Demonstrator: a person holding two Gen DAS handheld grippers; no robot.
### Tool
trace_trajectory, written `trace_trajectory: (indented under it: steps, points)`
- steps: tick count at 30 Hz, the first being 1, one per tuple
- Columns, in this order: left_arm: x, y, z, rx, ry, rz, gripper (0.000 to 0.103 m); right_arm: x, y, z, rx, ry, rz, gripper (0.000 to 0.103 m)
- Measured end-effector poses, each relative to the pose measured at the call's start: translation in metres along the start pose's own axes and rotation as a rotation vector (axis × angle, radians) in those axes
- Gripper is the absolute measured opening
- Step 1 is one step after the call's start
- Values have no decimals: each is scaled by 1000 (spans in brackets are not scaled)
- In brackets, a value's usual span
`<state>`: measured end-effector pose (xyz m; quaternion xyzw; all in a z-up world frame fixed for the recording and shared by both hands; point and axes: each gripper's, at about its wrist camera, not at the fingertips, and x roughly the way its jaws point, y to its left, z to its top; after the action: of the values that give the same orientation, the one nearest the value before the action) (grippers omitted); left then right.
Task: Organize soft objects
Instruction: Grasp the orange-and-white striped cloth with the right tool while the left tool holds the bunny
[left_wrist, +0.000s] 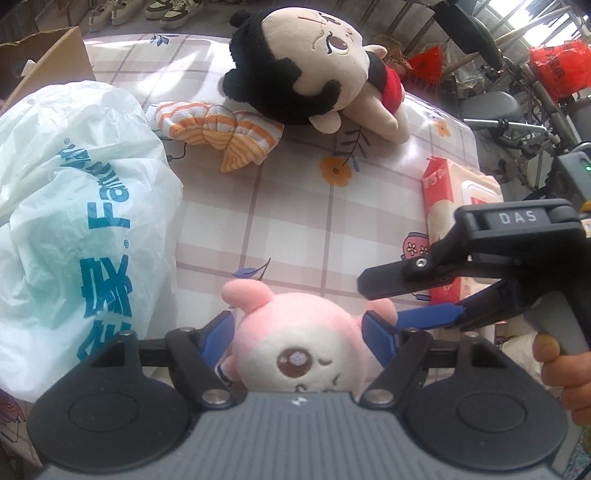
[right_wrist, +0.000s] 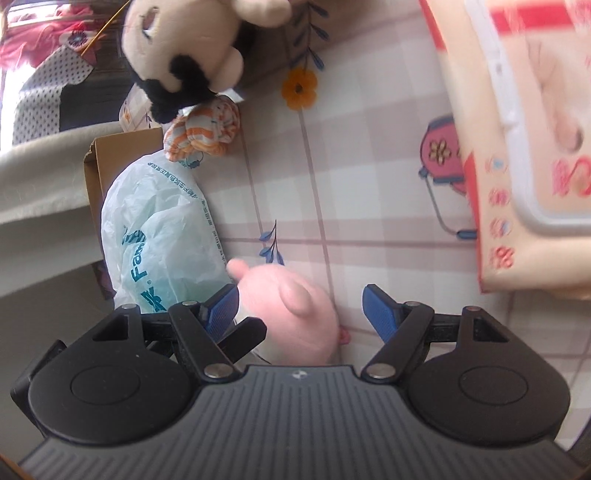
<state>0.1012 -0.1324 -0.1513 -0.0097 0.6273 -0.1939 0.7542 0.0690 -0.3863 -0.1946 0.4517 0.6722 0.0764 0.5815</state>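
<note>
On your far left a white plastic bag (left_wrist: 74, 221) with teal lettering slumps on the checked tablecloth (left_wrist: 295, 206), with a cardboard box (left_wrist: 55, 55) behind it. Next along, a rolled orange-and-white striped cloth (left_wrist: 221, 133) lies against the head of a black-haired doll (left_wrist: 306, 70) in a red top, which lies on its side at the back of the table.

In the middle, directly under your left hand, sits the pink plush (left_wrist: 299, 347). Your left gripper (left_wrist: 299, 328) stands over it with a blue pad on either side of its head; the jaws are spread and the pads look just clear of the fur, though at this close angle you cannot be sure whether they brush it.

To the right, your right gripper (left_wrist: 410, 295) reaches in beside the plush, with your fingers (left_wrist: 565, 376) on its handle. From its own camera the blue pads (right_wrist: 376, 314) stand well apart with nothing gripped: the plush (right_wrist: 295, 314) lies between them nearer the left pad, bare cloth by the right one.

Farthest right, a pack of wet wipes (left_wrist: 454, 206) rests flat near the table edge.
</note>
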Motion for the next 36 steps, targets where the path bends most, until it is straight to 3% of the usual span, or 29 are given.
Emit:
trace_trajectory:
  steps: [5, 10, 17, 19, 24, 33, 36]
  points:
    - [8, 4, -8, -29, 63, -16, 80, 18, 3, 1, 15, 43, 27, 74]
    - [5, 1, -17, -35, 75, -19, 82, 32, 18, 7, -26, 65, 49, 74]
    - [1, -5, -9, 36, 20, 73, 88, 33, 47, 17, -157, 48, -2, 74]
    - [8, -6, -7, 57, 40, 70, 92, 27, 60, 19, -242, 20, -41, 74]
    - [24, -3, -9, 30, 115, -19, 93, 17, 108, 23, -565, -33, -139, 74]
    - [16, 2, -18, -33, 66, -14, 84, 50, 204, 14, -1185, -40, -301, 73]
    - [12, 8, -23, -57, 55, -4, 83, 68, 222, 12, -1332, -34, -364, 65]
